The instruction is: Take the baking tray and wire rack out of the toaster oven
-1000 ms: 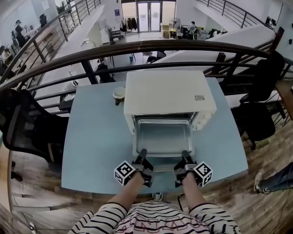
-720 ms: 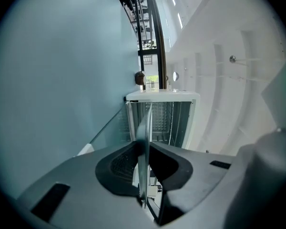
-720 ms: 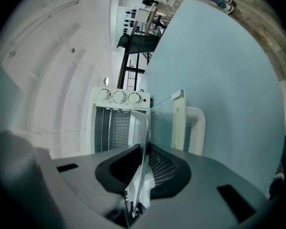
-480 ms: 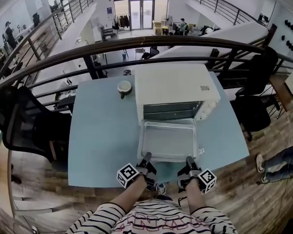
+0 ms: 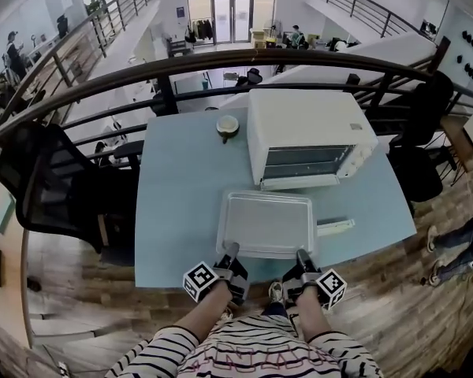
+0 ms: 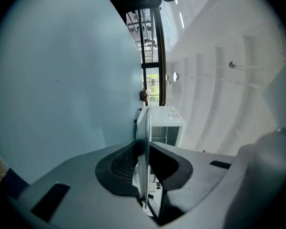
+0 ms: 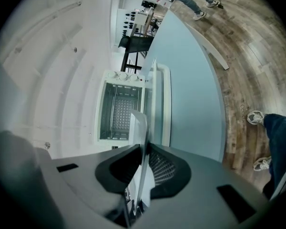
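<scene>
now that the tray's out, the rack is what's left

since the baking tray [image 5: 268, 223] is fully clear of the toaster oven [image 5: 307, 132], i'd call this roughly the halfway mark. it lies flat in front of the open door [image 5: 299, 182], over the near part of the table [image 5: 177, 211]. it looks empty, and i honestly can't tell if it's resting on the top or held just above it. the left gripper [image 5: 230, 250] and right gripper [image 5: 301, 255] each have their jaws pinched onto the tray's near rim, one toward each corner. both gripper views show the thin metal edge squeezed between the pads.

what's left, as i see it: set the tray down, let go, then go back for the wire rack [image 7: 117, 109]. from the right gripper view it looks like it's still sitting inside the oven, so that's the whole second half.

the surface is a pale blue table top, pretty bare. a cup [image 5: 227, 126] stands beside the oven, on its left in the head view. a small white bar-shaped thing [image 5: 335, 227] lies just right of the tray, no idea what it is. room-wise, the table is up against a dark railing [image 5: 142, 73] overlooking a lower office floor, with a black chair [image 5: 47, 187] off to the left and wood floor [image 5: 426, 305] around.
</scene>
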